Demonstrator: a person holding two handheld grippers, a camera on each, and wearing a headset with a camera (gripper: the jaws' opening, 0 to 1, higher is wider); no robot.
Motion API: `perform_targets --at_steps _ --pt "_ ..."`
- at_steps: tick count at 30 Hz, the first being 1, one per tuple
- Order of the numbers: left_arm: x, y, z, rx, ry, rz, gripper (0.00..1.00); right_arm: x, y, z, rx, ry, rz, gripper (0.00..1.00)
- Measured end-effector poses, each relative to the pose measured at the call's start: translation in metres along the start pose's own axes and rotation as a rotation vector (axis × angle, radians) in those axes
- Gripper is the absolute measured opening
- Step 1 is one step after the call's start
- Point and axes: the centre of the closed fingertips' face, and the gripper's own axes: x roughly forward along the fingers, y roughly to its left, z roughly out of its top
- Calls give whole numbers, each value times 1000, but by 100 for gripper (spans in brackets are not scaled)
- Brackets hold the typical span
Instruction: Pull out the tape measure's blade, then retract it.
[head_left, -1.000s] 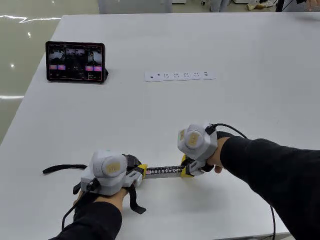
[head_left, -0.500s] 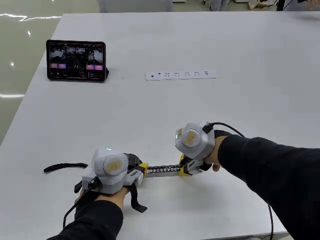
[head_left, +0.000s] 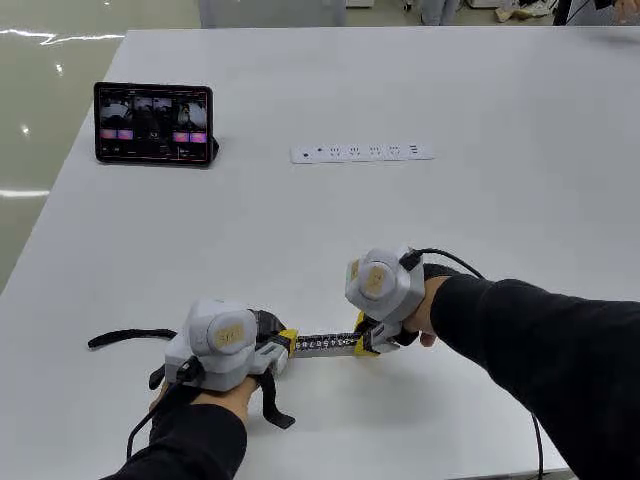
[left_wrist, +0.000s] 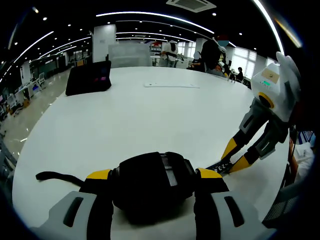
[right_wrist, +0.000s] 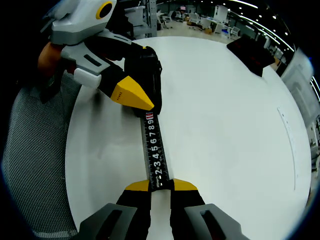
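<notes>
tape measure (right_wrist: 147, 70): black case sits on the white table (head_left: 480, 150), well nearer the person than the power strip (head_left: 360, 152). left gripper (left_wrist: 155, 176) has its jaws closed across the case sides. A short run of blade (right_wrist: 153, 150) is out, roughly parallel to the strip. right gripper (right_wrist: 159, 186) is pinched tight on its tip. My read: the case is compact and rigid, so clamp it on the flats. The blade is thin, springy and slick and kinks if twisted. Grip at the end hook and pull straight. tablet (head_left: 153, 123) is left of the strip.
</notes>
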Motion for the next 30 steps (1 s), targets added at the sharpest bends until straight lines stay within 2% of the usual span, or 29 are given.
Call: perform_targets --at_steps 12,30 --pt "1 0 0 -8 12 -2 61 3 1 7 -1 -6 2 10" --pt "-1 0 0 -27 0 -19 61 6 2 15 27 -10 1 10"
